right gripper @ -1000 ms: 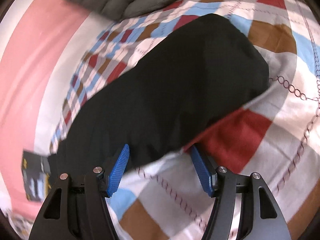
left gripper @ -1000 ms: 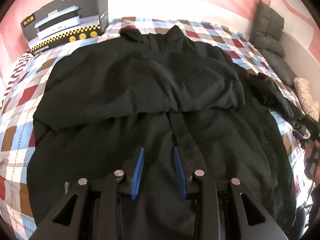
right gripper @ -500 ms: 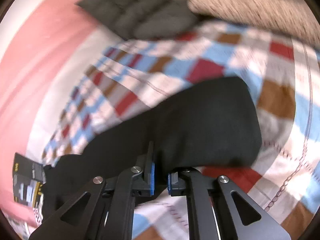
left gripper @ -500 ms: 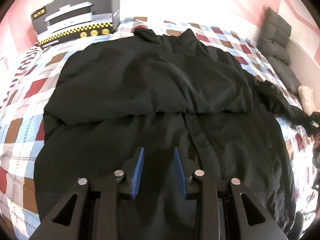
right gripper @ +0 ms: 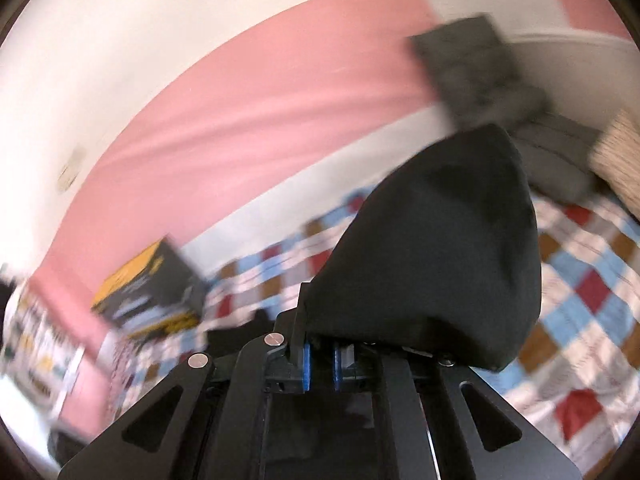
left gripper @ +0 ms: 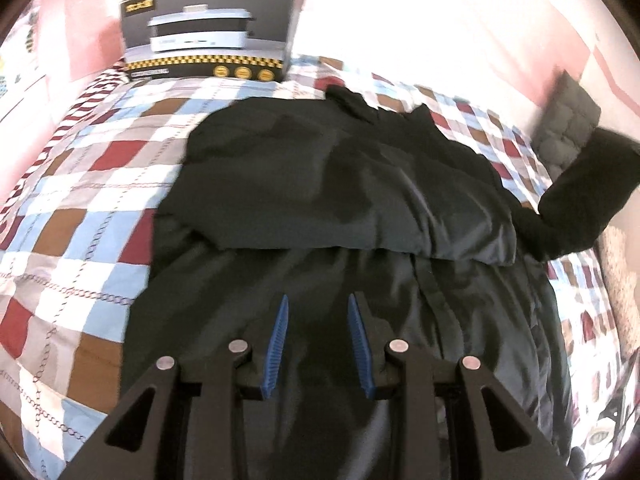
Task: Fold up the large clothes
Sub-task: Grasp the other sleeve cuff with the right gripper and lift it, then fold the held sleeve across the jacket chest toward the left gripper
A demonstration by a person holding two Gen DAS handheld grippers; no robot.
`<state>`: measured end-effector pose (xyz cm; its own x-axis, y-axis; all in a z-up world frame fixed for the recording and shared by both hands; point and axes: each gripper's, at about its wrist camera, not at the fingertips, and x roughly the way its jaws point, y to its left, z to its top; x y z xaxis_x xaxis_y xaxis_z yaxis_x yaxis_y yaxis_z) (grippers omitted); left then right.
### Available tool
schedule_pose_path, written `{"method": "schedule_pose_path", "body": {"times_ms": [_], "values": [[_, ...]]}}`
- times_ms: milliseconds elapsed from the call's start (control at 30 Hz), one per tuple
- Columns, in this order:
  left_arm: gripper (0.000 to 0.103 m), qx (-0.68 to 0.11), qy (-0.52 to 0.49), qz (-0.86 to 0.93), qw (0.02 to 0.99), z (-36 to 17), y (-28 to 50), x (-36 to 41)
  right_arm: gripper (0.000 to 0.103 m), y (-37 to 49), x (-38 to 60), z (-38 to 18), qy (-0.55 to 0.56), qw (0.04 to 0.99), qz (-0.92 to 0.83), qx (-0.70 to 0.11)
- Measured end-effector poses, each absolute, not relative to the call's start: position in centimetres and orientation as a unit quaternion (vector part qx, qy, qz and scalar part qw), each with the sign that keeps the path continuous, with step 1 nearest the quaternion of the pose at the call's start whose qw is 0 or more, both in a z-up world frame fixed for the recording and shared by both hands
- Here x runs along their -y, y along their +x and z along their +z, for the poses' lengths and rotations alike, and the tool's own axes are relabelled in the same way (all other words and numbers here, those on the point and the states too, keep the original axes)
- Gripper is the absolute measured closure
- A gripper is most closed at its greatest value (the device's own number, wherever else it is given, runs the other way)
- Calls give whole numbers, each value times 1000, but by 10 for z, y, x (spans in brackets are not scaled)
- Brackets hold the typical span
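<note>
A large black jacket (left gripper: 340,208) lies spread on the checked bedspread (left gripper: 80,200), its left sleeve folded across the chest. My left gripper (left gripper: 318,340) is open and empty, hovering over the jacket's lower front. My right gripper (right gripper: 320,364) is shut on the cuff end of the jacket's right sleeve (right gripper: 440,272) and holds it up off the bed. The lifted sleeve also shows in the left wrist view (left gripper: 588,192) at the right.
A black appliance box (left gripper: 212,36) stands at the head of the bed against the pink wall. A grey quilted cushion (left gripper: 568,120) and a beige fuzzy pillow (right gripper: 616,160) lie at the bed's right side.
My right gripper closed on the sleeve end and raised it off the bedspread. My left gripper stayed open and drew back and up over the jacket.
</note>
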<state>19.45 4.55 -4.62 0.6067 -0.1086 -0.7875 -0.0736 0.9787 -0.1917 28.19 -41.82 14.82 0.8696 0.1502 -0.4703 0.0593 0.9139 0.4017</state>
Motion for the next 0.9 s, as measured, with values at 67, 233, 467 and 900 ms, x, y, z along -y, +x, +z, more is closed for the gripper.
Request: {"method": "schedule_pose_path", "body": {"times_ms": [67, 233, 467, 900], "values": [[70, -440, -112, -2, 891, -46, 191, -58, 96, 293, 378, 145, 178, 945, 55, -269], [70, -436, -130, 18, 890, -48, 184, -87, 96, 315, 294, 107, 135, 928, 122, -325], [70, -436, -151, 45, 886, -55, 179, -120, 88, 342, 199, 11, 79, 881, 169, -436], [70, -435, -147, 8, 888, -49, 199, -101, 43, 304, 214, -2, 119, 856, 247, -438]]}}
